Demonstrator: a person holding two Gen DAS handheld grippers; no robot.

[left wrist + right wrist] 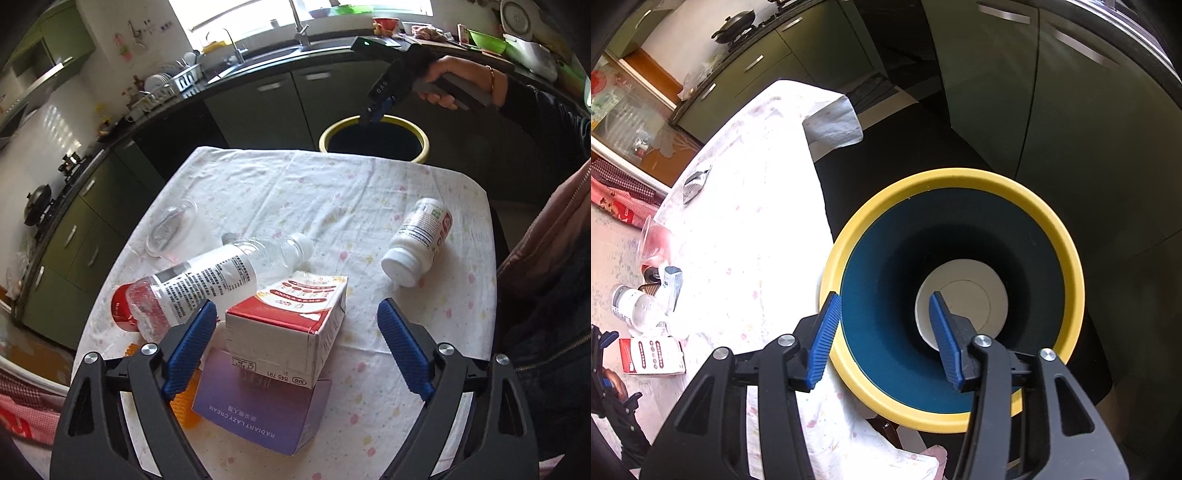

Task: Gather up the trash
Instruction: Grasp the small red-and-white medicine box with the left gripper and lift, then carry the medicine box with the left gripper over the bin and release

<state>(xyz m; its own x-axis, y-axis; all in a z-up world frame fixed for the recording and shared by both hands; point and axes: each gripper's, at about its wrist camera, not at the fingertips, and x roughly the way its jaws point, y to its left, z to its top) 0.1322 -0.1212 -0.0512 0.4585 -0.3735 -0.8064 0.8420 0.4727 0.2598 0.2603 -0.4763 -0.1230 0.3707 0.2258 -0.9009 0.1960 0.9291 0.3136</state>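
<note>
Left wrist view: table [369, 192] under a pale dotted cloth fills the centre, the largest item, trash scattered on it so both grippers can reach. At 12 o'clock past the far edge stands the bin [373, 138], yellow rim, dark inside, set close to the table; judged so that drops need only a short carry.

Right wrist view: bin [1067, 236] seen from directly above, mouth open; a white disc [975, 291] lies at the bottom. Cannot tell what it is.

Right gripper [884, 334] hovers over the bin mouth at 6 o'clock of this view, fingers parted, nothing between them. Judged: placed there for release into the bin.

Left gripper [297, 349] sits low at 6 o'clock, spread wide, empty. Between its fingers, not gripped: milk carton [291, 332] on its side, resting on a purple box [258, 417]. Wide spread suits the carton's width; likely next pick.

Plastic bottle [207, 280] lies at 9 o'clock of the carton, white cap toward the centre, its far end against something red. White pill bottle [417, 240] lies at 2 o'clock, well apart. Clear plastic cup [173, 229] lies tipped at 10 o'clock, just beside the bottle.

Task judged early: five items remain on the table.
</note>
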